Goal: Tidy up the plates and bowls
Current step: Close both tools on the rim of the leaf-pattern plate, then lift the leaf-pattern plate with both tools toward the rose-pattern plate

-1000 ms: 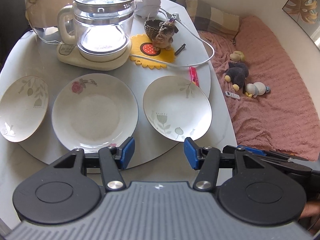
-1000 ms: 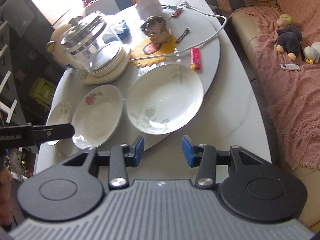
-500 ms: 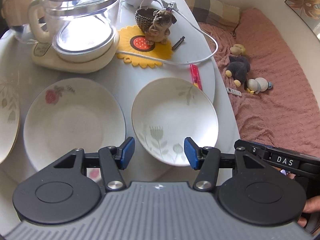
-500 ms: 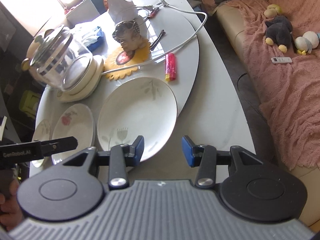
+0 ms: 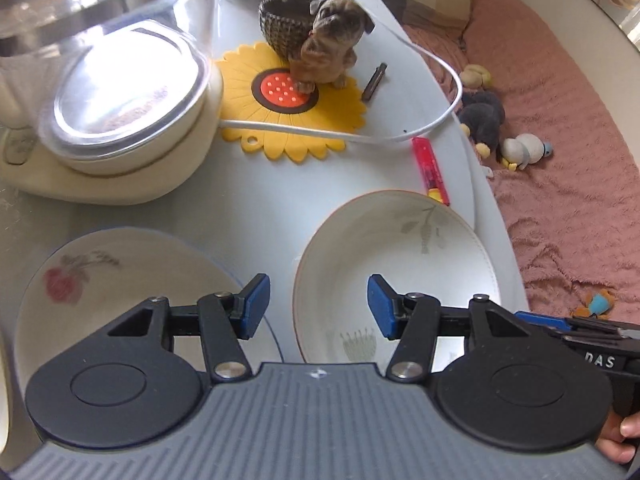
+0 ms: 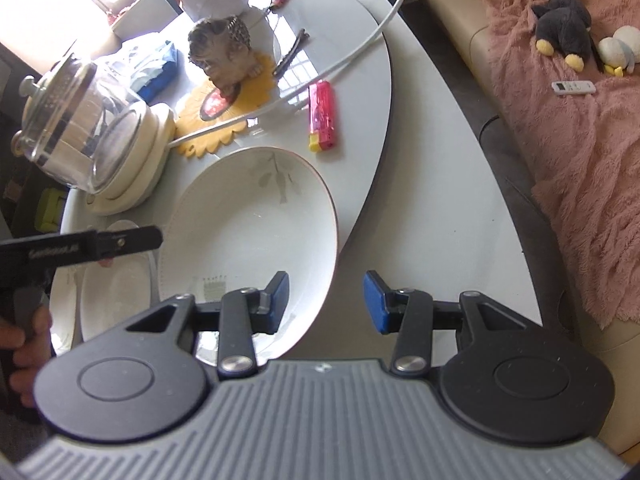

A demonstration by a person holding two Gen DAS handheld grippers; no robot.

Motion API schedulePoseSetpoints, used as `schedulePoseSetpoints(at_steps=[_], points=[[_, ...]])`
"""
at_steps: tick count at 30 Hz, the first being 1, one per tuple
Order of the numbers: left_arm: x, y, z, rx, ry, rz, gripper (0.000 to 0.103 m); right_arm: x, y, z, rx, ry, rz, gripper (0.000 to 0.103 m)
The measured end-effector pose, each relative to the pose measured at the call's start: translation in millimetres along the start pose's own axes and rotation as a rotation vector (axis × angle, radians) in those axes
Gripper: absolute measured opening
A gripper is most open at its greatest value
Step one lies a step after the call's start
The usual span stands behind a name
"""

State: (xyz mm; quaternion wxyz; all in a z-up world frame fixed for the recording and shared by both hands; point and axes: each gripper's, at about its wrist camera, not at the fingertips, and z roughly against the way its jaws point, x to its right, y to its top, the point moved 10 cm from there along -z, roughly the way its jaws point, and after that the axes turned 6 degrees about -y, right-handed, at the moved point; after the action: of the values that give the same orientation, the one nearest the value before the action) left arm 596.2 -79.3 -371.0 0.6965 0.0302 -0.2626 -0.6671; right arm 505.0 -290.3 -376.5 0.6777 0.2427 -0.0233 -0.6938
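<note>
Above leaf plate (image 5: pixel 400 264) rim: left claw (image 5: pixel 319 306) open (seemingly clear).

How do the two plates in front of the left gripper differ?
The left plate carries a red flower print; the right plate has grey-green leaves and a thin reddish rim line. The right plate's edge sits by the red lighter; the left plate sits below the kettle base. Both are white, empty, lying flat.
</note>
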Motion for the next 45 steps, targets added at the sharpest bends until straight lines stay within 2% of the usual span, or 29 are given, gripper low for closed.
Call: schedulePoseSetpoints(at_steps=[2, 6, 8, 10, 12, 15, 19, 22, 26, 35, 38, 45], points=[[-1, 4, -8, 0.007, 0.048, -0.038, 0.057, 1, 1, -5, 0.0, -0.008, -0.007, 0.045], [1, 5, -20, -0.015, 0.046, -0.113, 0.056, 2, 1, -16, -0.005, -0.021, -0.028, 0.044], [-2, 5, -24, -0.027, 0.042, -0.112, 0.052, 1, -1, -20, -0.009, -0.017, -0.036, 0.043], [-5, 5, -26, -0.033, 0.03, -0.106, 0.048, 1, -3, -25, -0.019, -0.012, -0.047, 0.035], [-6, 4, -29, -0.049, 0.008, -0.104, 0.043, 1, -6, -28, -0.025, -0.011, -0.05, 0.032], [-5, 1, -34, -0.091, -0.005, -0.116, 0.04, 0, -8, -31, -0.024, -0.001, -0.058, 0.031], [-3, -2, -36, -0.108, -0.014, -0.13, 0.039, -7, -14, -37, -0.054, 0.025, -0.062, 0.025], [-4, -4, -38, -0.118, -0.027, -0.12, 0.038, -12, -15, -38, -0.043, 0.02, -0.038, 0.025], [0, -8, -40, -0.122, -0.04, -0.131, 0.032, -12, -14, -38, -0.038, 0.026, -0.046, 0.025], [-2, -4, -38, -0.102, -0.035, -0.135, 0.032, -14, -15, -37, -0.032, 0.035, 0.003, 0.025], [-3, -5, -35, -0.099, -0.025, -0.141, 0.027, -16, -14, -35, -0.016, 0.036, 0.036, 0.025], [-2, -4, -21, -0.09, -0.055, -0.099, 0.026, -18, -8, -22, -0.012, 0.05, 0.042, 0.025]])
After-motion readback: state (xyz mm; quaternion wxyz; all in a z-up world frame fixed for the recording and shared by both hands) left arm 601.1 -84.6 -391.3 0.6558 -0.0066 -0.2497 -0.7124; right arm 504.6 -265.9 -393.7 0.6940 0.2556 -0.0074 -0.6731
